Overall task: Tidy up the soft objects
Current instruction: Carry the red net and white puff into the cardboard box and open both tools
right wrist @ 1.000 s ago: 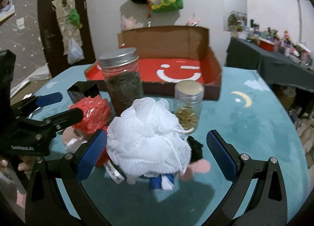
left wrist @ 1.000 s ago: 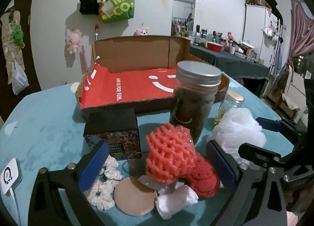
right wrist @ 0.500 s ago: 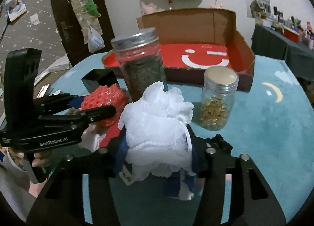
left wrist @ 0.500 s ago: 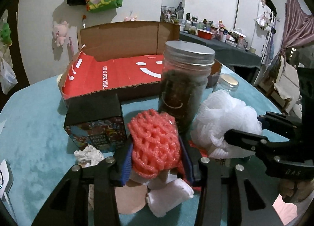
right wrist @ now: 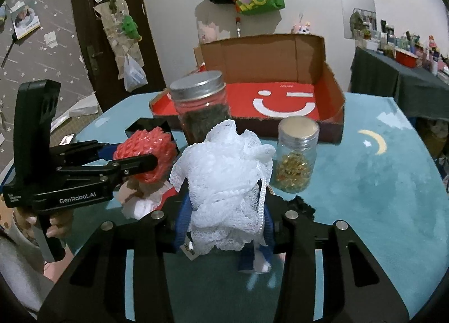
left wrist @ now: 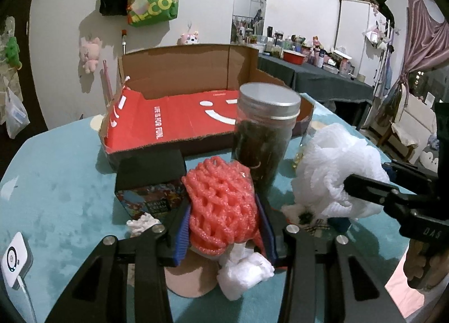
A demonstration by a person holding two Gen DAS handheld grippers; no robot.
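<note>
Foam net (left wrist: pixel 223 205), red and springy, sits pinched between the blue pads of the left gripper (left wrist: pixel 224 224), whose jaws are drawn in tight against its sides above a small pile of white and tan soft bits on the teal cloth (left wrist: pixel 56 182). The right gripper (right wrist: pixel 224 219) is likewise closed on the white loofah (right wrist: pixel 224 177), gripped low so that most of its bulk billows above the pads. Both things look nearly weightless and very squashy; I judge they will compress rather than slip, yet a grip near an edge could let mesh pull free, so holding through the middle seems safest. Nothing here is fragile, but the tall jar (right wrist: pixel 200 106) and small jar (right wrist: pixel 296 154) stand just behind and could be knocked over. The open box (right wrist: pixel 280 98) with the red floor lies beyond them, a likely place for soft things.
</note>
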